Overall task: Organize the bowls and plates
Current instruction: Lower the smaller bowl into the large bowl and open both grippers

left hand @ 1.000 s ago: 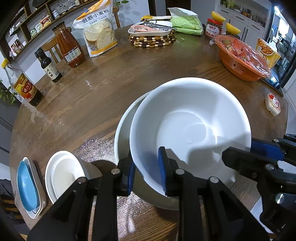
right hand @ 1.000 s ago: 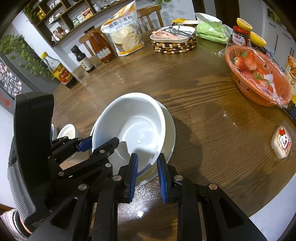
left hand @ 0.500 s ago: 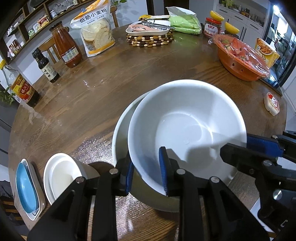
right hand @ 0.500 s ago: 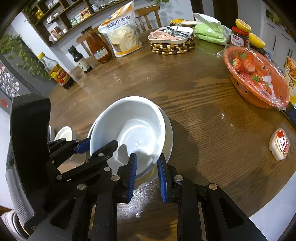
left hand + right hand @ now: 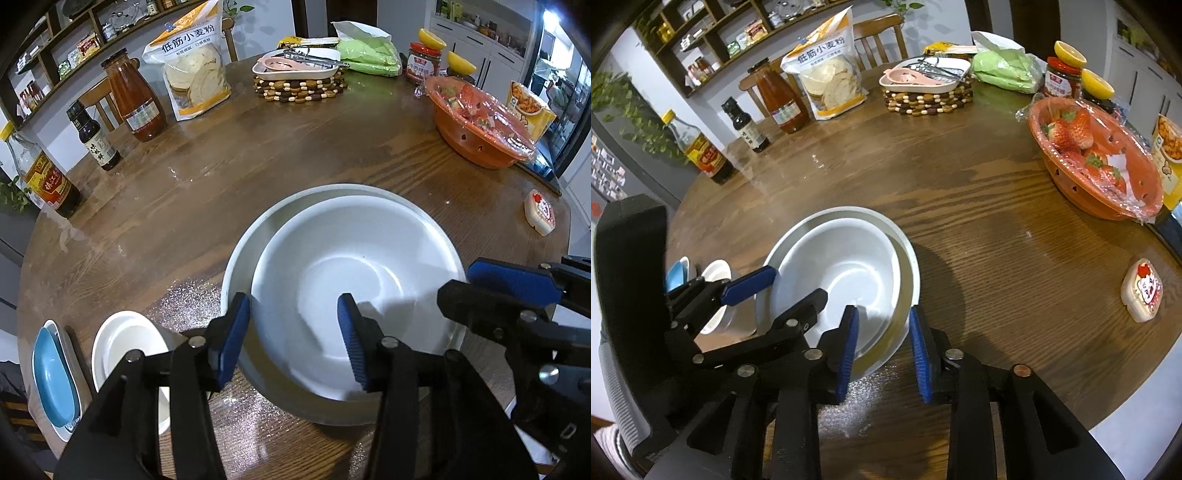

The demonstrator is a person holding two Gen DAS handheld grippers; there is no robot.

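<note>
Round wooden table [image 5: 295, 155], white bowl [image 5: 354, 295] upright in larger bowl [image 5: 236, 266], both grippers' fingers [image 5: 232, 339] spread apart

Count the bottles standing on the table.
3, all along the far left edge: the tall red sauce bottle, the small dark bottle, and the yellow-capped bottle nearest the edge. None seem hidden.

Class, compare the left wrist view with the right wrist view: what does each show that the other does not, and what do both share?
Left wrist only: the whole blue dish in its tray at the table edge. Right wrist only: strawberries plainly visible in the orange basket, and the left gripper's body. Both: white bowl nested in a larger bowl, both grippers open, flour bag.
</note>
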